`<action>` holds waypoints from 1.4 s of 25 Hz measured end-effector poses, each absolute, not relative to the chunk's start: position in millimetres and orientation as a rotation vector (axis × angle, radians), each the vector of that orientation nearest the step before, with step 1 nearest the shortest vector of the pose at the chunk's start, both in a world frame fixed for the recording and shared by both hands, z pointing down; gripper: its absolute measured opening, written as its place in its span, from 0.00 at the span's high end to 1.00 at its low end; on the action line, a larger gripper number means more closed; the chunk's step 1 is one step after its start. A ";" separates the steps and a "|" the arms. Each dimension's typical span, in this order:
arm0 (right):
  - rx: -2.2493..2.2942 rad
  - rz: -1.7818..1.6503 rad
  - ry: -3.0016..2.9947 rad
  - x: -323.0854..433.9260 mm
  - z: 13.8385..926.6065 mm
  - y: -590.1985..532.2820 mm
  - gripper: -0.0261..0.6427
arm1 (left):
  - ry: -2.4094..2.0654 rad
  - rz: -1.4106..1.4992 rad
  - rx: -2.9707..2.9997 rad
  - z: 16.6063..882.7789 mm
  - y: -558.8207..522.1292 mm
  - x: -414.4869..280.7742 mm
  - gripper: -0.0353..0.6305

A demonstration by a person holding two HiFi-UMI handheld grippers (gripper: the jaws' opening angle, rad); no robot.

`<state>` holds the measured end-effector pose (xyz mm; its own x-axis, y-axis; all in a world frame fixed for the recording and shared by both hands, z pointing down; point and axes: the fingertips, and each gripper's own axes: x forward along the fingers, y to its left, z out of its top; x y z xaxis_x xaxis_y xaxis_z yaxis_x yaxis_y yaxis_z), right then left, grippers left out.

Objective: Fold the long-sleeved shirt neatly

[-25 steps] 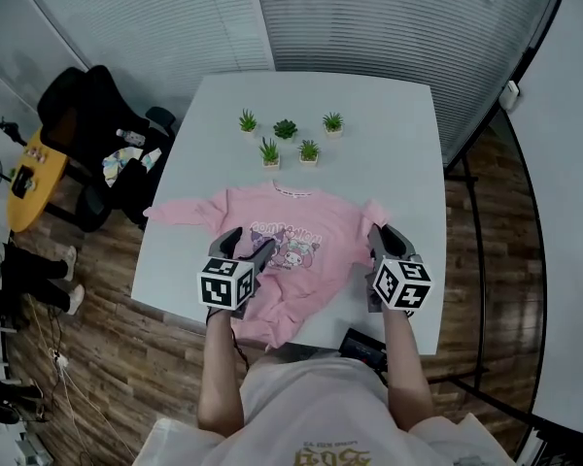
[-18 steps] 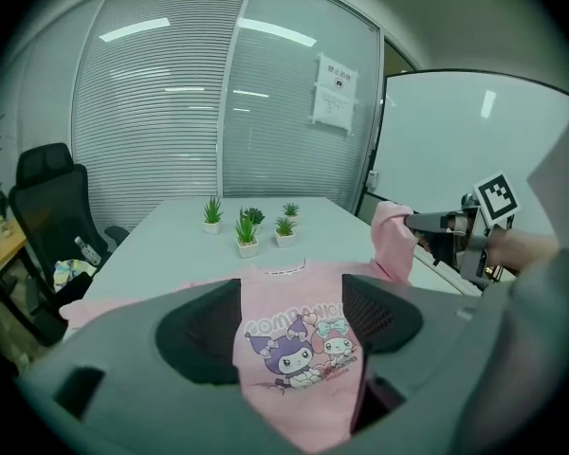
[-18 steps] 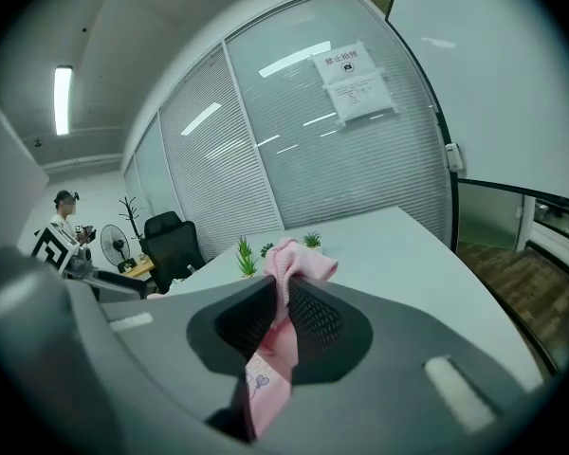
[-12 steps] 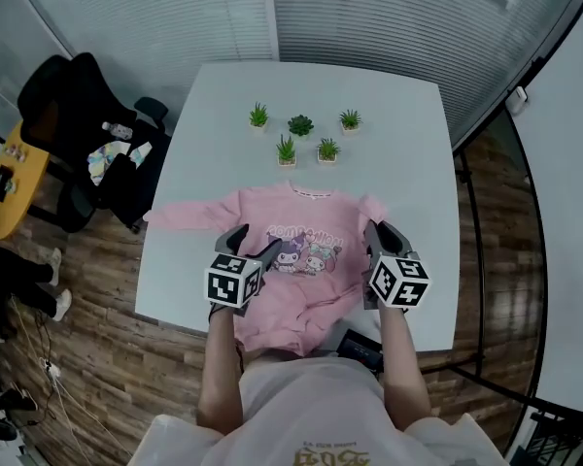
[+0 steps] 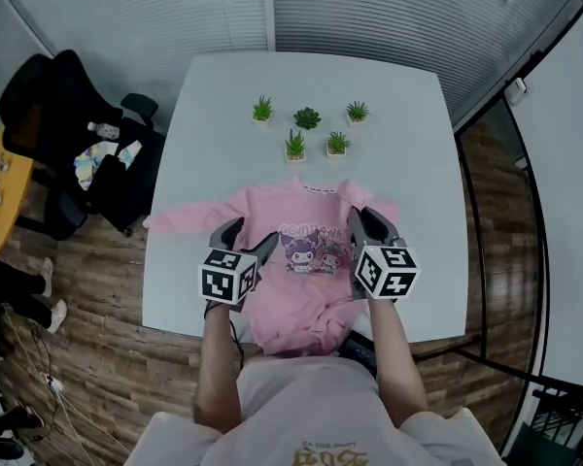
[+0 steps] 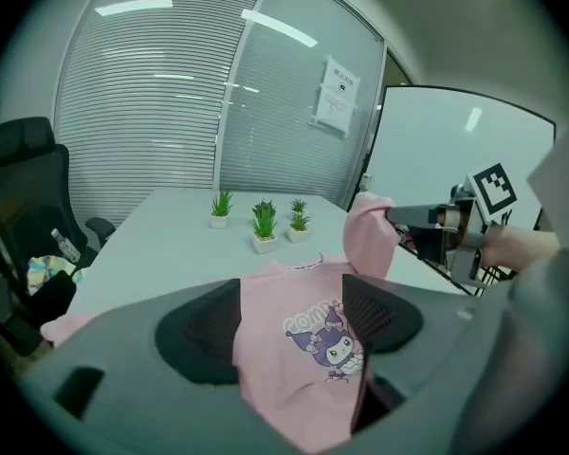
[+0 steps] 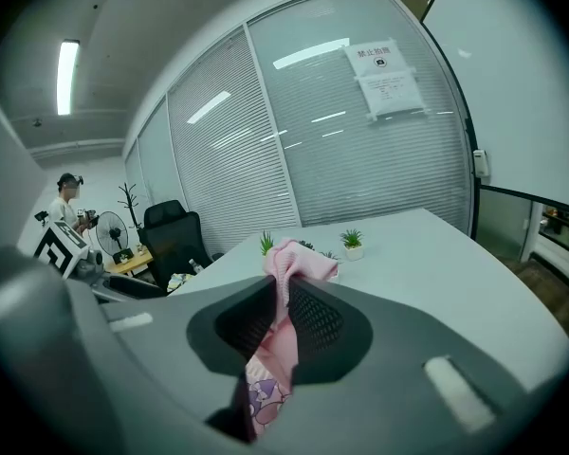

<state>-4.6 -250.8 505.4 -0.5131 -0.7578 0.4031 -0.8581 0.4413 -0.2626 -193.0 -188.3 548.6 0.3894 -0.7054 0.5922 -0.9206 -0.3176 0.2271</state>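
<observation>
White table (image 5: 408, 115): shirt (image 5: 293, 212) collar toward plants (image 5: 308, 117).

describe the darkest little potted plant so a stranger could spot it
On the white table, beyond the pink shirt, stand five small potted plants. It is the dark plant in the middle of the far row: a low rosette among brighter, spiky neighbours.

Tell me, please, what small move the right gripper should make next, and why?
Probably carry the sleeve across onto the front of the shirt and lower it flat there. The right gripper is shut on the sleeve, which is held up off the table, while the left gripper is open over the shirt.
</observation>
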 end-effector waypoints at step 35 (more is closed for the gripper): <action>1.059 0.490 -2.282 -142.9 642.3 -250.0 0.87 | -1.305 0.563 2.055 630.1 -195.2 -245.9 0.43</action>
